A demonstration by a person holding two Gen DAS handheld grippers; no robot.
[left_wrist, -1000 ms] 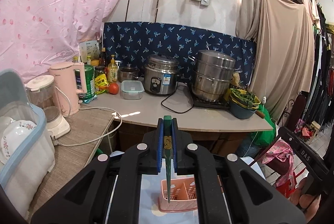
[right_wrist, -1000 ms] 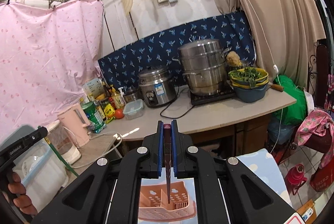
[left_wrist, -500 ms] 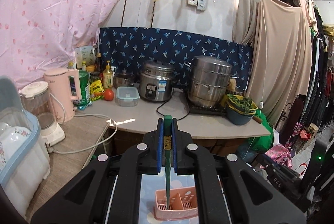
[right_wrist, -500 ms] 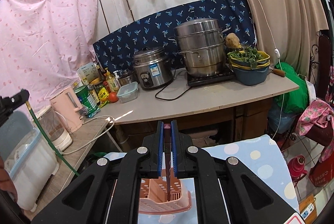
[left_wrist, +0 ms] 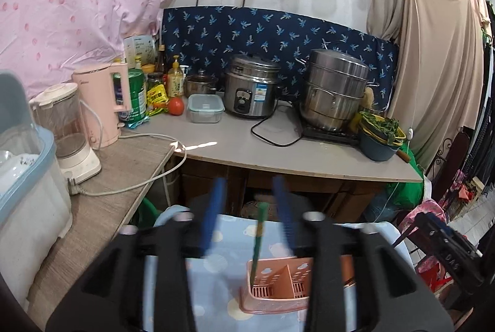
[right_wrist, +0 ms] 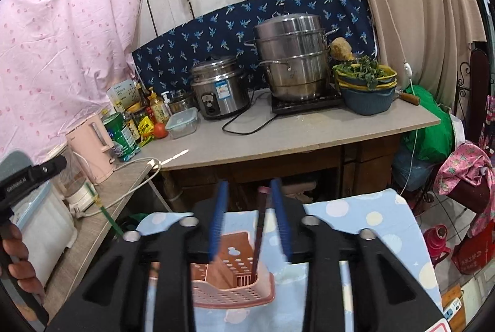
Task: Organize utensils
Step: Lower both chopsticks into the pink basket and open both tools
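Both grippers have sunk toward the pink caddy [left_wrist: 275, 285] since the earlier frames, and their jaws have just been opening — each utensil that was pinched before now stands free between the blue pads. The left gripper [left_wrist: 249, 214] points forward and somewhat downward, its jaws partly apart; the green utensil [left_wrist: 258, 239] leans in the gap, touching neither pad, its lower end inside the caddy's left compartment. The right gripper [right_wrist: 249, 217] sits at a like tilt, also partly apart, with the dark reddish utensil [right_wrist: 259, 233] loose between its pads, its tip down in the caddy's right-hand compartment. The caddy rests on a blue spotted cloth [right_wrist: 371, 220]. Beyond lies a counter [left_wrist: 309, 152] with a rice cooker [left_wrist: 250, 91], a steel steamer pot [left_wrist: 335, 91] and a pink kettle [left_wrist: 103, 103] — all well clear. A hand [right_wrist: 18, 257] grips the left tool at the right view's edge.
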